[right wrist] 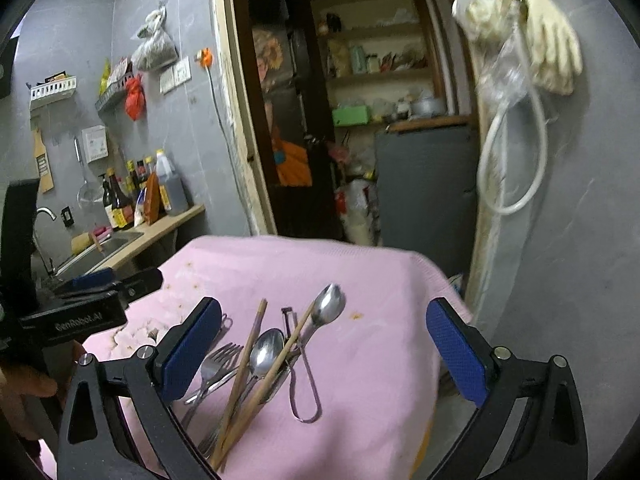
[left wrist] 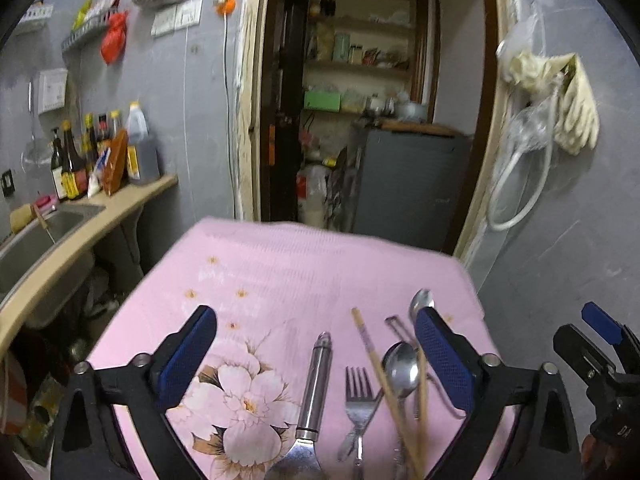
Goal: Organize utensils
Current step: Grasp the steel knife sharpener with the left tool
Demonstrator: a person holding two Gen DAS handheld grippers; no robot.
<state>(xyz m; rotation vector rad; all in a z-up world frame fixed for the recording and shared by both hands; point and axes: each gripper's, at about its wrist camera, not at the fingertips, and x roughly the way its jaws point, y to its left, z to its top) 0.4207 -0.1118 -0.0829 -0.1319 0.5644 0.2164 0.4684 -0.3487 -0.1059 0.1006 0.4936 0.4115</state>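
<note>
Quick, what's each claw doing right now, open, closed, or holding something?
Left claw: open, holding nothing, above the utensils.
Right claw: open, holding nothing, above the utensils.

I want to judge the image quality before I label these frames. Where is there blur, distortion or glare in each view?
Left wrist view: strong fisheye bending with dark corners; the chopsticks smear near the bottom edge, and the steel spoon shows small glints. Right wrist view: the same curved edges; the hanging rubber gloves and the plastic bag beside them look motion-blurred, while the fork stays fairly sharp.
</note>
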